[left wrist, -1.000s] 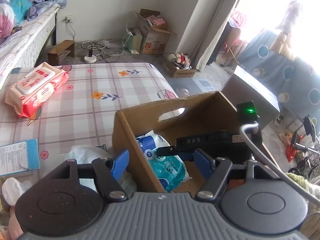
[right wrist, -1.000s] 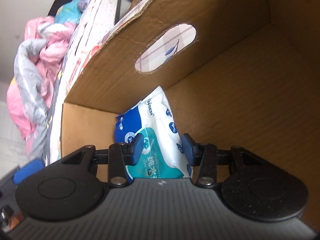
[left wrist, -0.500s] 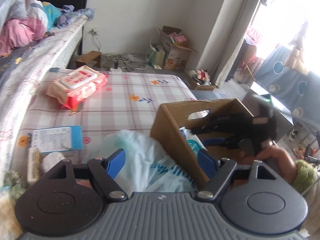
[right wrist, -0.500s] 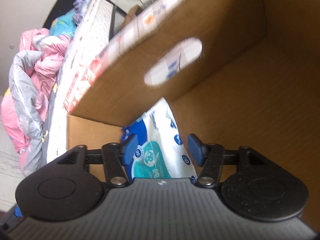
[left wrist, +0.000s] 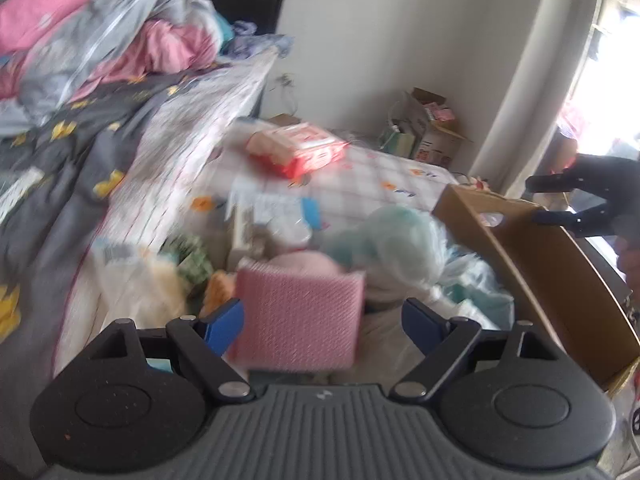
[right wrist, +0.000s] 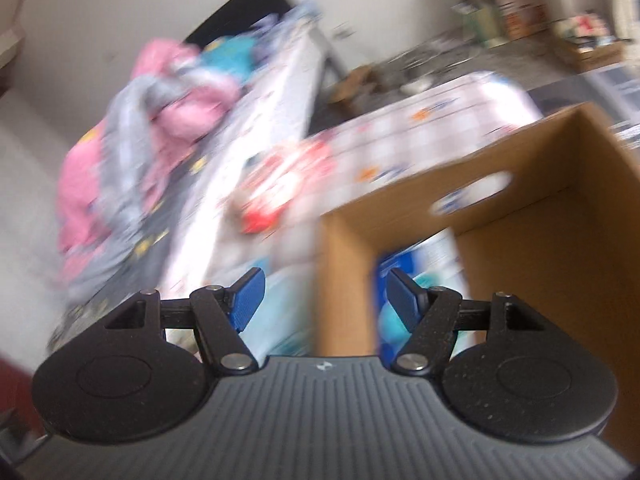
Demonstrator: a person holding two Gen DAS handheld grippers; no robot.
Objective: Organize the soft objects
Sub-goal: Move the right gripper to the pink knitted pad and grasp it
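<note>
My left gripper (left wrist: 323, 326) hovers over a pile of soft things on the mattress, its jaws opening. A pink textured pad (left wrist: 298, 312) shows between the blue fingertips (left wrist: 224, 326), and I see no pad pressing on it. Behind it lie a pink round bundle (left wrist: 304, 264) and a pale teal plastic bag (left wrist: 392, 240). My right gripper (right wrist: 327, 298) is above the near corner of the cardboard box (right wrist: 540, 160), jaws opening and holding nothing. A blue-and-white wipes pack (right wrist: 416, 256) lies inside the box. A red wipes pack (left wrist: 296, 152) rests farther back.
A heap of pink and grey bedding (left wrist: 100, 40) covers the bed on the left. A blue-edged leaflet (left wrist: 272, 204) and a green patterned item (left wrist: 192, 260) lie in the pile. Cartons (left wrist: 432, 132) stand on the floor by the wall. The right gripper (left wrist: 560, 200) shows over the box (left wrist: 540, 264).
The left gripper swung left from the box to the pile, and the pink pad now sits between its wider jaws. The right gripper rose out of the box, opening away from the blue-and-white pack.
</note>
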